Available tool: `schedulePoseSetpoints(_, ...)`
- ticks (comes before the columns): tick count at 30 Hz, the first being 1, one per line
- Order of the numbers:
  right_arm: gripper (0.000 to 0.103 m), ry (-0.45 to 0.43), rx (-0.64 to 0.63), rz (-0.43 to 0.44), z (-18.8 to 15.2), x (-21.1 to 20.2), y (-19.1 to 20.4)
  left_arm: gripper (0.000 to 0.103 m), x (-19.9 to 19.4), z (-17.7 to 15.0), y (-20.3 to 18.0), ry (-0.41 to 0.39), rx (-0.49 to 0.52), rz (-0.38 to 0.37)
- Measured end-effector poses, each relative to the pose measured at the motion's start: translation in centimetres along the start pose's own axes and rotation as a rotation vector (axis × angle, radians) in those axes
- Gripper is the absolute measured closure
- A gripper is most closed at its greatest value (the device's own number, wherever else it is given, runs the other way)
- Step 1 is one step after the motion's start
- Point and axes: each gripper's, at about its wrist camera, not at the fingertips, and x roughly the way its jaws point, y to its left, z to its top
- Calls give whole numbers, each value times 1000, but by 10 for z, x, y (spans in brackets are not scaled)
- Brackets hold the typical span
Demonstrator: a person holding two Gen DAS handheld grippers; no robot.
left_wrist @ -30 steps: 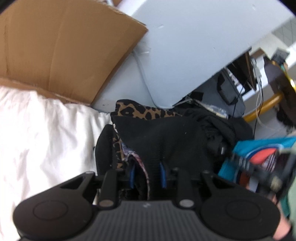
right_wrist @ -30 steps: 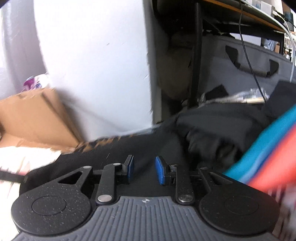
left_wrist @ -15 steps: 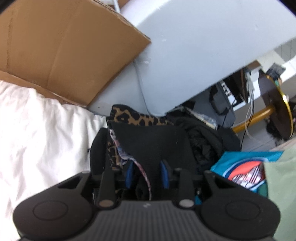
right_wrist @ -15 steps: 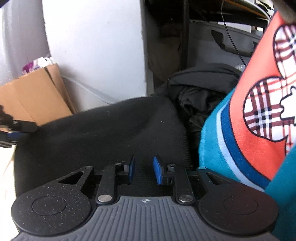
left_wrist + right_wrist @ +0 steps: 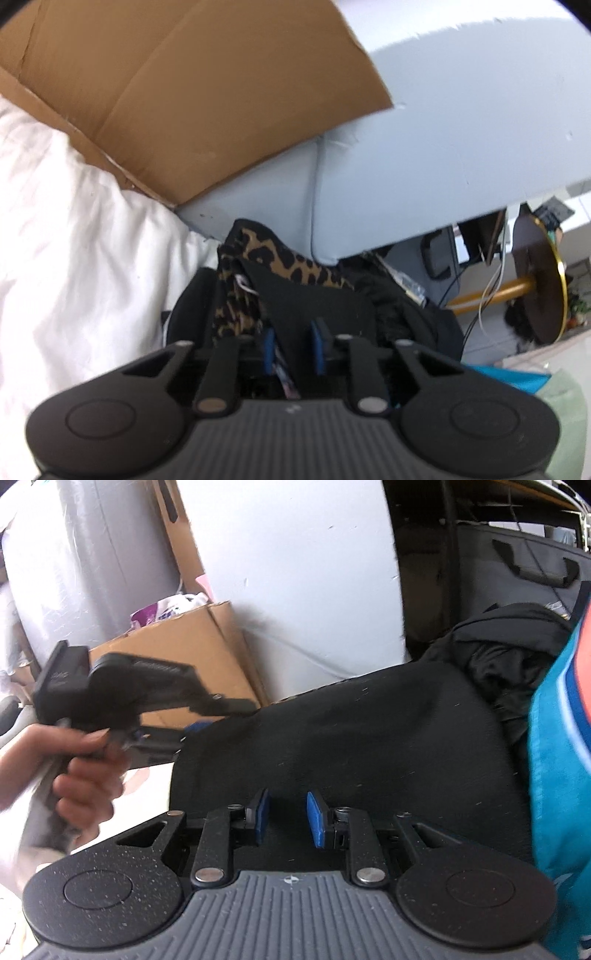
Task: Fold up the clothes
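Gripping phase of a fold, by the look of it, on the flat black knit garment (image 5: 354, 738) spread over the white bedsheet (image 5: 74, 240); garment filling the middle of the right wrist view, its far edge running from nine o'clock up toward two o'clock.

Left gripper (image 5: 293, 349) closing its jaws, blue pads narrowing on a fold of the black cloth with a sliver of patterned lining between them; pads not plainly pressing yet; same tool visible from the right wrist view at nine o'clock, held in a bare hand (image 5: 74, 771) and biting at the garment's left corner. Right gripper (image 5: 284, 821) partly spread, pads apart over the near hem, black cloth lying under and between them but not pinched.

To do this well: finish the left pinch on the black layer only, keeping clear of the leopard-print brown fabric (image 5: 280, 258) lying just beyond at twelve o'clock; sink the right pads lower so the hem sits fully between them before squeezing; take matching corners, so the edge lifts level rather than skewed; lift both together and keep the cloth taut.

Risks, as a judgement: catching two layers on the left; dragging in the crumpled black clothing (image 5: 509, 653) or the teal and orange printed garment (image 5: 561, 757) at three o'clock.
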Motion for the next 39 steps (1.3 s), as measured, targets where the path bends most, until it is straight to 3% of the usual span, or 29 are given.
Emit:
schedulePoseSetpoints(6,73,-2,22,9,3,1,7,97,-7,13,-4,-90,20,-13)
schedulePoseSetpoints(12,73,4,20,13,2,2,7,95,-23,37,-23,-181,118,106)
schedulePoseSetpoints(15,73,6,27,15,2,4,5,87,-27,43,-28,-161,134,137)
schedulePoseSetpoints(20,73,-2,42,14,2,1,2,57,-25,34,-30,-72,150,186)
schedulePoseSetpoints(27,73,-17,34,23,4,-3,4,50,-25,12,-18,-11,104,133)
schedulePoseSetpoints(32,73,-1,8,27,3,2,9,39,-26,4,-11,42,37,73)
schedulePoseSetpoints(35,73,7,-6,24,1,4,10,38,-20,-1,-1,82,-44,13)
schedulePoseSetpoints(39,73,17,-20,25,1,5,10,38,-11,-3,1,101,-77,-39)
